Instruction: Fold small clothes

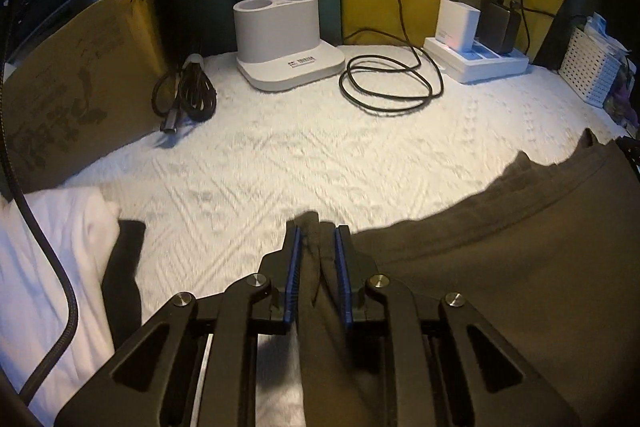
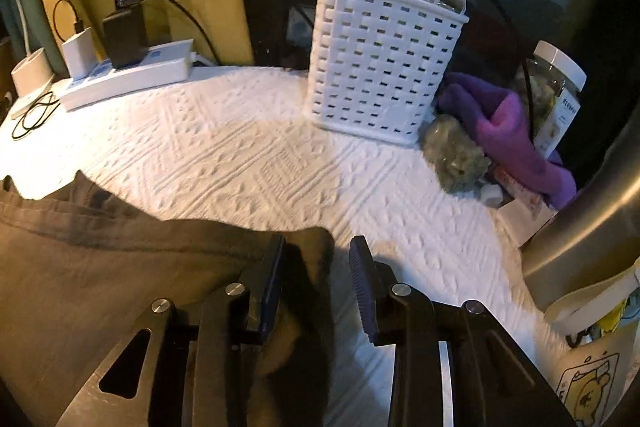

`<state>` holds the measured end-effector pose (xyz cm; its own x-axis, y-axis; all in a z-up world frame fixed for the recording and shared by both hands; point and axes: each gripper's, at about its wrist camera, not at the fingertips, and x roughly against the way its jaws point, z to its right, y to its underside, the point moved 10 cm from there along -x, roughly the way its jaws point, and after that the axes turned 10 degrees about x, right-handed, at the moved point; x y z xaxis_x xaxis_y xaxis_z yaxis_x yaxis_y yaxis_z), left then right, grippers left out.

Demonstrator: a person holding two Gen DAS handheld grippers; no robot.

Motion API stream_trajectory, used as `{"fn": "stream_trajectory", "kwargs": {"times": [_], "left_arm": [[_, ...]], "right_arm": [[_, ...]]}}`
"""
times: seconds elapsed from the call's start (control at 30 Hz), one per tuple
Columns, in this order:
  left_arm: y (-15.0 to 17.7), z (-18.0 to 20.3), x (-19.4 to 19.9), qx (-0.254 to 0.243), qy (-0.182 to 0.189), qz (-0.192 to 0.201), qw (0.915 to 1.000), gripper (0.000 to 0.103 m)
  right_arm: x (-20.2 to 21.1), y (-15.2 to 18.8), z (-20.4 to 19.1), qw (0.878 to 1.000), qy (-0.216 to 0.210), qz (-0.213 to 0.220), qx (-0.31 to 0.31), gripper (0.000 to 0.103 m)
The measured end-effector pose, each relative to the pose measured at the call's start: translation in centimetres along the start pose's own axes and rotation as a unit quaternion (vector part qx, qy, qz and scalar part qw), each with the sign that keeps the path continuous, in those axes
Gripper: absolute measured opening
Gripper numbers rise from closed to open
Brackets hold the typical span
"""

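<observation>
A brown garment (image 1: 500,267) lies spread on the white textured cover (image 1: 280,167), filling the lower right of the left wrist view. My left gripper (image 1: 316,231) is shut on a bunched edge of it, and the cloth hangs down between the blue pads. In the right wrist view the same brown garment (image 2: 120,259) fills the lower left. Its corner lies between the fingers of my right gripper (image 2: 318,251), close against the left finger. The right pad (image 2: 362,279) stands apart from it, with white cover showing in the gap.
At the back stand a white holder base (image 1: 288,43), a coiled black cable (image 1: 388,83) and a power strip with chargers (image 1: 476,59). Cardboard (image 1: 80,87), white cloth (image 1: 48,267) and a black item (image 1: 124,267) lie left. A white basket (image 2: 380,67), purple cloth (image 2: 508,131) and a jar (image 2: 556,95) stand right.
</observation>
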<state>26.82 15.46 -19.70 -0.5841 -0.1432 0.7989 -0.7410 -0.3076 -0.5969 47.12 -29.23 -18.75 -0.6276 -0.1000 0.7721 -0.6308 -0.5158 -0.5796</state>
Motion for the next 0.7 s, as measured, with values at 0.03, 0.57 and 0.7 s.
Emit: {"fn": "stream_trajectory", "kwargs": {"times": [0.03, 0.57, 0.7], "left_arm": [[-0.2, 0.0, -0.1, 0.002, 0.0, -0.002, 1.0, 0.016], [4.0, 5.3, 8.0, 0.01, 0.092, -0.011, 0.9957, 0.043], [8.1, 8.2, 9.4, -0.001, 0.125, -0.035, 0.9915, 0.043]], "right_arm": [[-0.1, 0.0, 0.2, 1.0, 0.004, -0.002, -0.002, 0.034], [7.2, 3.5, -3.0, 1.0, -0.002, -0.008, 0.001, 0.068], [9.8, 5.6, -6.0, 1.0, -0.015, -0.007, 0.007, 0.068]]}}
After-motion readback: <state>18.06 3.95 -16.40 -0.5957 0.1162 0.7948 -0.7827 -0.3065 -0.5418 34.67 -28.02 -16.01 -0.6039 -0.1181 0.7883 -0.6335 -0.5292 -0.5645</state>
